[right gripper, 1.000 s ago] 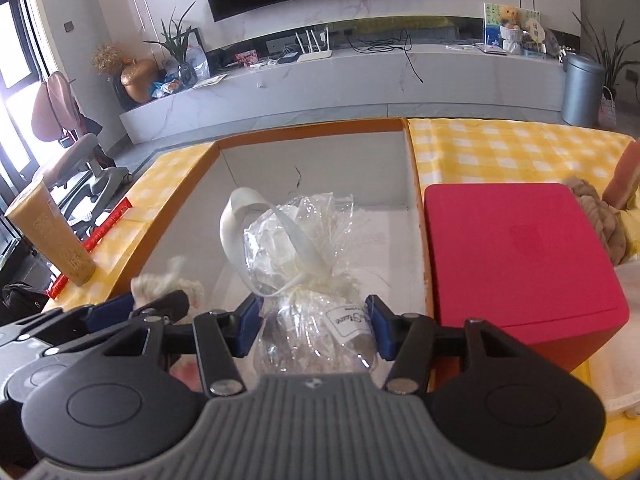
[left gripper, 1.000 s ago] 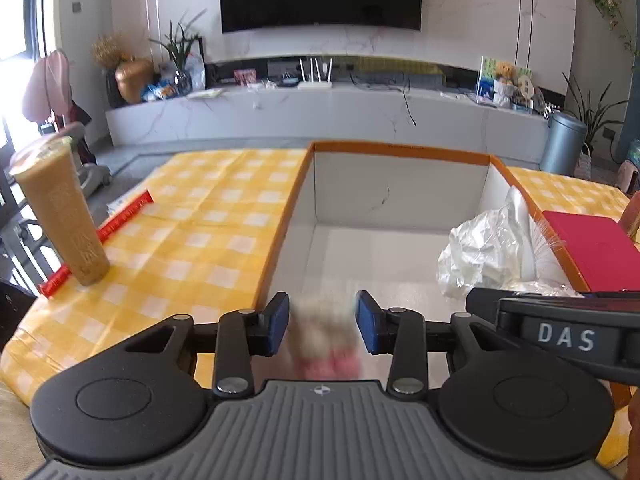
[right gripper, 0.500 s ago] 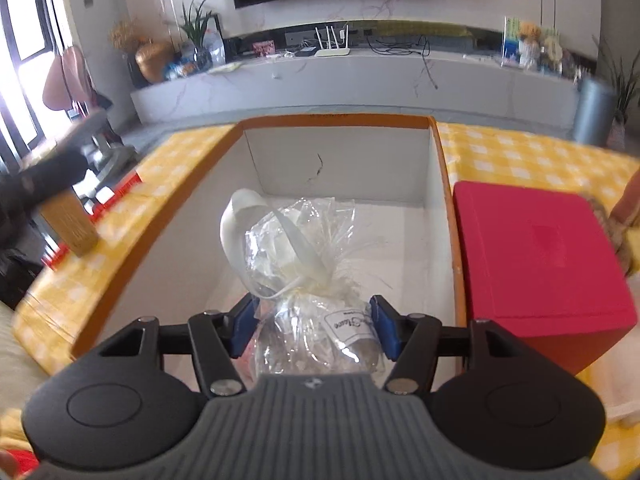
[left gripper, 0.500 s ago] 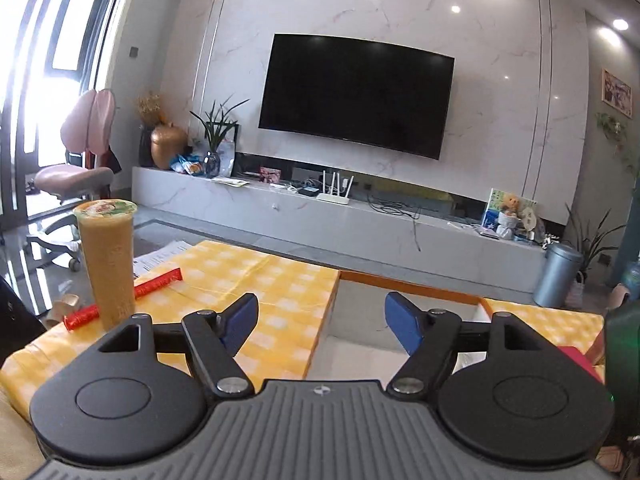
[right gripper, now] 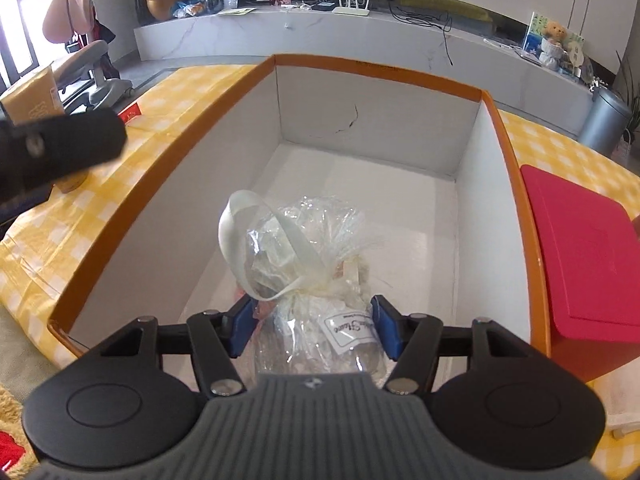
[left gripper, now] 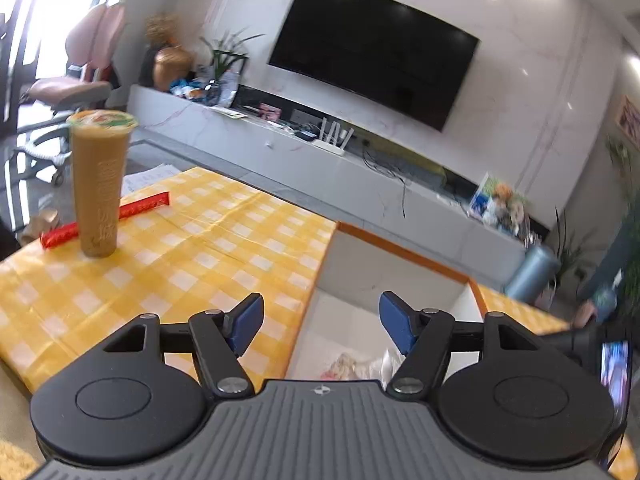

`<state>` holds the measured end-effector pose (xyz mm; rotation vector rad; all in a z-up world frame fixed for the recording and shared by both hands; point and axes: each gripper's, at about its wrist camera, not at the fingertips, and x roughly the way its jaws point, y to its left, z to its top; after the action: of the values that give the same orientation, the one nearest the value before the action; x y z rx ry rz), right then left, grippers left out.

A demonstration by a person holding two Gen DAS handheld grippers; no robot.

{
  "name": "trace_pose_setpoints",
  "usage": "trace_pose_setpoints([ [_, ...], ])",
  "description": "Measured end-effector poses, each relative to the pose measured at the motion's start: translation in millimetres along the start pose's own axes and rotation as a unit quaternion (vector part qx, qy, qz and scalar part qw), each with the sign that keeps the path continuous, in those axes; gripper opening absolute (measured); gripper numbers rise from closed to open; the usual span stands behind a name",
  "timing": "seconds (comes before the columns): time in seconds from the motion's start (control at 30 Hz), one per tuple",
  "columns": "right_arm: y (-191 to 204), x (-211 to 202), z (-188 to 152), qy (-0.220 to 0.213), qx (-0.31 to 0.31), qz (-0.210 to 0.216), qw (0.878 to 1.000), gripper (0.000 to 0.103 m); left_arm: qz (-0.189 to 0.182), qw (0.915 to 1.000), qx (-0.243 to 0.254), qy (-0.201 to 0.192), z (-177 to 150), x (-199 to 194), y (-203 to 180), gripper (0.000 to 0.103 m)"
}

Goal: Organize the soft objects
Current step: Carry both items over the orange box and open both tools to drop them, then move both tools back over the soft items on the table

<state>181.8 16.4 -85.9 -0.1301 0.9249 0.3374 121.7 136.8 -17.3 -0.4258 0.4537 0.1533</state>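
Note:
A clear cellophane bag (right gripper: 320,248) tied with a white ribbon, a soft toy inside, sits low in the white, orange-rimmed box (right gripper: 376,70). My right gripper (right gripper: 312,328) straddles the bag's lower part. Its jaws are opening, and a gap shows at the left pad. My left gripper (left gripper: 320,324) is raised over the box's near left corner, empty, its wide jaws closing a little. Below it a small pale-and-pink plush (left gripper: 344,364) lies on the box floor (left gripper: 348,332) beside the bag's plastic. The left gripper's black body (right gripper: 60,148) shows at the left of the right wrist view.
A tall cup of brown drink (left gripper: 102,184) and a red strip (left gripper: 140,206) stand on the yellow checked tablecloth (left gripper: 200,256) left of the box. A red lidded box (right gripper: 588,248) sits against the box's right side. A TV wall and a low cabinet lie beyond.
My left gripper let the small plush go into the box, opened wide, then rose and rolled away to the left. My right gripper carried the bag further over the box and its jaws widened.

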Motion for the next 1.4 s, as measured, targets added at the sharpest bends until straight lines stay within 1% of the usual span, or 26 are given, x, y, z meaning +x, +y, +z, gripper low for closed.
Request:
trace_pose_setpoints([
  [0.07, -1, -1, 2, -0.002, -0.005, 0.004, 1.000, 0.080, -0.010, 0.9998, -0.014, 0.003, 3, 0, 6, 0.080],
  [0.1, 0, -2, 3, -0.008, -0.009, 0.004, 1.000, 0.091, -0.024, 0.9994, -0.019, 0.015, 4, 2, 9, 0.080],
  [0.13, 0, -5, 2, -0.021, -0.013, 0.002, 1.000, 0.095, -0.041, 0.9985, -0.022, 0.028, 5, 3, 11, 0.080],
  [0.2, 2, -10, 1, -0.041, -0.024, 0.006, 0.999, 0.098, -0.071, 0.9963, -0.017, 0.045, 6, 2, 12, 0.080],
  [0.23, 3, -13, -1, -0.054, -0.028, 0.008, 0.998, 0.100, -0.078, 0.9958, -0.012, 0.046, 8, 1, 12, 0.080],
  [0.27, 4, -15, -2, -0.066, -0.033, 0.011, 0.997, 0.100, -0.078, 0.9960, -0.007, 0.044, 9, -1, 11, 0.081],
  [0.37, 7, -21, -9, -0.098, -0.050, 0.014, 0.994, 0.100, -0.062, 0.9977, -0.009, 0.026, 8, -8, 5, 0.082],
  [0.4, 8, -24, -11, -0.107, -0.054, 0.013, 0.993, 0.100, -0.064, 0.9977, -0.010, 0.022, 8, -10, 5, 0.084],
  [0.43, 8, -27, -12, -0.116, -0.054, 0.014, 0.992, 0.100, -0.072, 0.9971, -0.011, 0.021, 8, -11, 6, 0.085],
  [0.5, 5, -35, -12, -0.135, -0.046, 0.019, 0.990, 0.100, -0.102, 0.9944, -0.013, 0.020, 8, -13, 8, 0.085],
  [0.53, 3, -40, -11, -0.143, -0.040, 0.023, 0.989, 0.100, -0.111, 0.9933, -0.017, 0.024, 10, -13, 8, 0.085],
  [0.57, 0, -46, -10, -0.150, -0.035, 0.026, 0.988, 0.100, -0.114, 0.9928, -0.025, 0.024, 11, -13, 9, 0.085],
  [0.67, -12, -70, -9, -0.174, -0.020, 0.022, 0.984, 0.100, -0.120, 0.9917, -0.047, 0.008, 14, -20, 10, 0.085],
  [0.73, -23, -90, -12, -0.192, -0.015, 0.007, 0.981, 0.100, -0.123, 0.9910, -0.052, 0.000, 18, -27, 7, 0.086],
  [0.83, -46, -124, -18, -0.216, 0.003, -0.026, 0.976, 0.100, -0.126, 0.9912, -0.037, -0.015, 23, -39, -6, 0.086],
  [0.93, -82, -162, -24, -0.230, 0.041, -0.054, 0.971, 0.100, -0.135, 0.9905, -0.004, -0.026, 24, -51, -31, 0.086],
  [1.0, -110, -190, -29, -0.245, 0.068, -0.074, 0.964, 0.100, -0.143, 0.9891, 0.023, -0.028, 23, -57, -52, 0.088],
  [1.03, -124, -204, -33, -0.251, 0.075, -0.089, 0.961, 0.100, -0.145, 0.9884, 0.034, -0.027, 22, -60, -63, 0.088],
  [1.1, -150, -227, -43, -0.256, 0.073, -0.138, 0.954, 0.100, -0.151, 0.9866, 0.057, -0.024, 19, -63, -87, 0.090],
  [1.17, -174, -244, -57, -0.257, 0.074, -0.192, 0.945, 0.100, -0.162, 0.9832, 0.081, -0.020, 13, -64, -112, 0.090],
  [1.27, -214, -258, -79, -0.243, 0.100, -0.238, 0.935, 0.100, -0.179, 0.9777, 0.111, -0.007, 5, -61, -146, 0.090],
  [1.33, -239, -259, -93, -0.228, 0.127, -0.245, 0.934, 0.100, -0.183, 0.9751, 0.125, 0.007, -3, -55, -168, 0.091],
  [1.4, -264, -254, -105, -0.213, 0.172, -0.239, 0.932, 0.100, -0.180, 0.9725, 0.144, 0.034, -13, -44, -192, 0.091],
])
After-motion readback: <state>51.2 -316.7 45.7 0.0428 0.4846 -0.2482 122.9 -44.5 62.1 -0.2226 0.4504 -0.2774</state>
